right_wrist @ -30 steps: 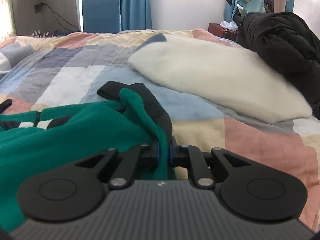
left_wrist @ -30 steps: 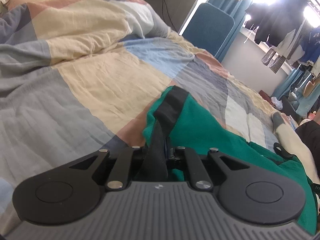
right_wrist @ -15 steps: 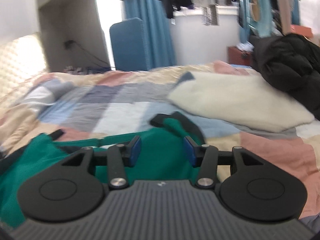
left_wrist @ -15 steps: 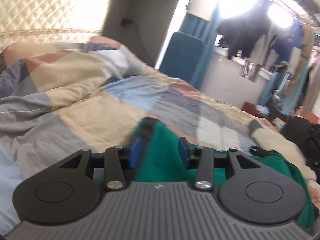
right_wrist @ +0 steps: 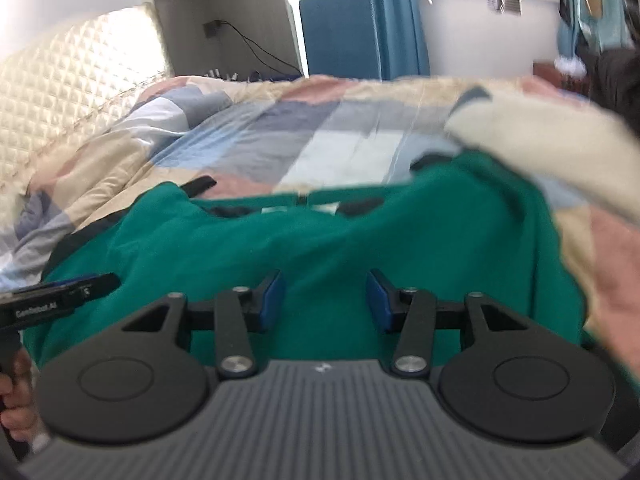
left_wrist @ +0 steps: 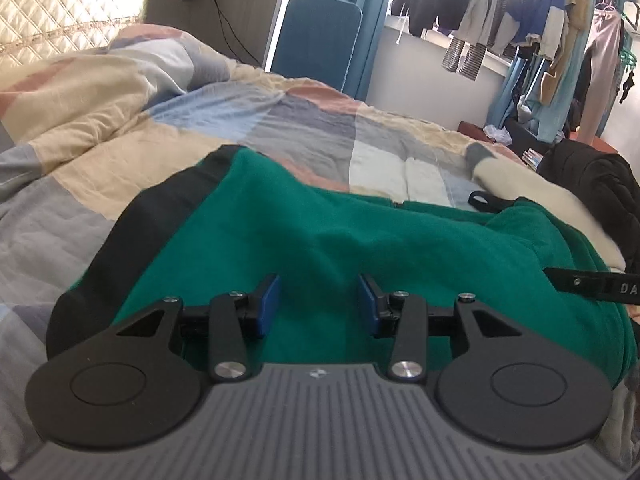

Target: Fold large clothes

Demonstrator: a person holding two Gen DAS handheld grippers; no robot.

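Observation:
A green garment with black trim lies spread across the patchwork quilt; its black band runs down its left edge. My left gripper hovers above the near part of the cloth, jaws open, blue pads apart with nothing between them. The same green garment fills the middle of the right wrist view, a little blurred. My right gripper stands open over it, holding nothing. Part of the other gripper shows at the right edge of the left view and at the left edge of the right view.
A cream fleece garment and a black jacket lie on the bed's right side. A quilted headboard is at the left, a blue chair behind, clothes on a rack by the window. A hand grips the other tool.
Both grippers let go of the garment's black-trimmed corners, opened, and drew back and up. The green garment now lies flat on the quilt.

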